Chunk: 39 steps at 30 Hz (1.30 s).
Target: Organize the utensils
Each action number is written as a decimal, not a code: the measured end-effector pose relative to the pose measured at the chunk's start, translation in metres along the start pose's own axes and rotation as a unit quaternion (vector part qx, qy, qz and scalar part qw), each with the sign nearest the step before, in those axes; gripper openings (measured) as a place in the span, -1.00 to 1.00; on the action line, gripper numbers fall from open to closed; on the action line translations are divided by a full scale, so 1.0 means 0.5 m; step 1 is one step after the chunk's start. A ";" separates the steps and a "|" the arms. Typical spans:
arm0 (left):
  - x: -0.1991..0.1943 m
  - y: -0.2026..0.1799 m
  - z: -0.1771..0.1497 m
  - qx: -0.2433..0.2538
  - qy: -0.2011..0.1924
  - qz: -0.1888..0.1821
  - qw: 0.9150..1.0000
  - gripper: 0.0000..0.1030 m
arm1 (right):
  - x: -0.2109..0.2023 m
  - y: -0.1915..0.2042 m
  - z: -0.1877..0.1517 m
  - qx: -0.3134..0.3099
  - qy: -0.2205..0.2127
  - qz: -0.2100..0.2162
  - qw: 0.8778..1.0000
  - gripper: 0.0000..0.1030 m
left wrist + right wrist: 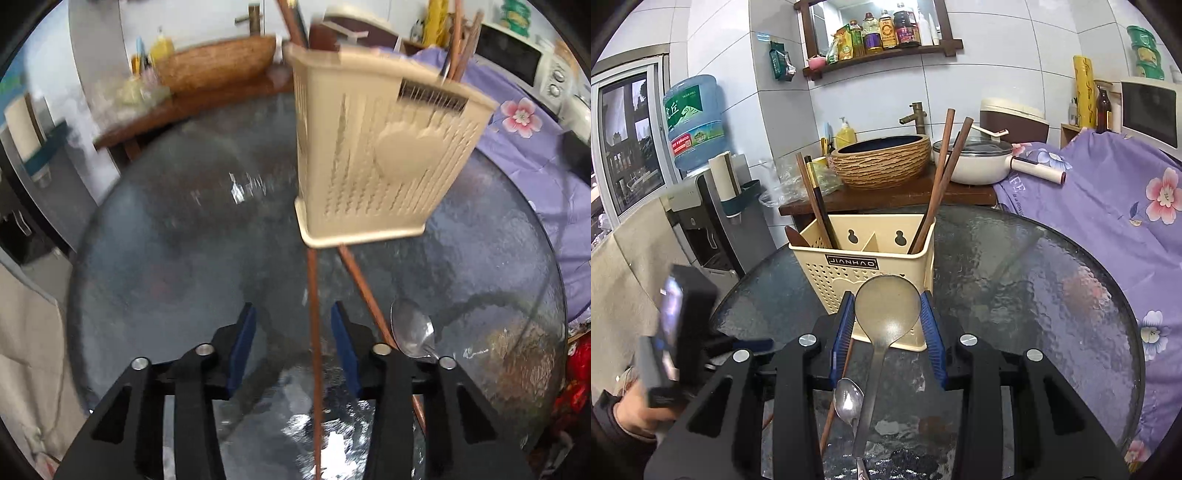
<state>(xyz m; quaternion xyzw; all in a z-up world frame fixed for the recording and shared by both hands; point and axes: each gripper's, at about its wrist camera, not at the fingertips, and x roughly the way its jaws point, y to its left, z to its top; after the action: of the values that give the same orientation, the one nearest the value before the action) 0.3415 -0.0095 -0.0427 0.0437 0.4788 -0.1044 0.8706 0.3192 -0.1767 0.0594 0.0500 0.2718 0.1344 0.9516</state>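
A beige perforated utensil holder (864, 266) stands on the round glass table (1034, 295); several chopsticks (942, 177) stand in it. It also shows in the left wrist view (376, 155). My right gripper (888, 325) is open around the bowl of a large metal ladle (886, 306) lying on the table. A small metal spoon (849, 400) lies beside the ladle's handle. My left gripper (293, 343) is open above the table; two loose brown chopsticks (314, 332) lie under it, one between the fingers. The small spoon (412, 332) lies to its right.
A wooden counter with a woven-look basin (882, 158) and a white pan (979, 158) stands behind the table. A purple floral cloth (1108, 206) covers things on the right. A water dispenser (698, 177) stands at the left. The left gripper's body (676, 332) shows at the left.
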 end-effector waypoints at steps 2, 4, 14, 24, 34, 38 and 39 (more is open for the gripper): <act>0.020 -0.008 -0.002 0.007 0.008 0.007 1.000 -0.34 | -0.003 0.000 -0.002 0.000 -0.002 -0.001 1.000 -0.29; 0.035 -0.013 -0.006 0.008 0.014 0.007 1.000 -0.35 | -0.004 0.001 -0.002 -0.001 0.000 0.000 1.000 -0.29; 0.079 -0.022 0.000 0.002 0.014 0.026 1.000 -0.74 | -0.003 0.002 -0.006 0.002 0.000 0.004 1.000 -0.29; 0.099 -0.039 0.033 0.010 -0.001 0.044 0.999 -0.87 | -0.003 -0.001 -0.007 0.006 0.005 -0.001 1.000 -0.29; 0.052 -0.034 0.024 -0.017 -0.028 0.026 0.999 -0.87 | -0.010 0.000 0.001 0.007 -0.005 0.002 1.000 -0.29; -0.030 -0.028 0.027 -0.025 -0.070 0.002 0.997 -0.87 | -0.026 0.000 0.008 0.008 -0.014 0.011 1.000 -0.29; -0.059 -0.026 0.028 -0.026 -0.086 -0.003 0.996 -0.88 | -0.030 0.001 0.010 0.008 -0.017 0.012 1.000 -0.29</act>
<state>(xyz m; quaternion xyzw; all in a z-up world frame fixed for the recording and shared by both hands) 0.3351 -0.0204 -0.0100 0.0100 0.4051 -0.0982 0.9089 0.3095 -0.1808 0.0714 0.0634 0.2565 0.1431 0.9538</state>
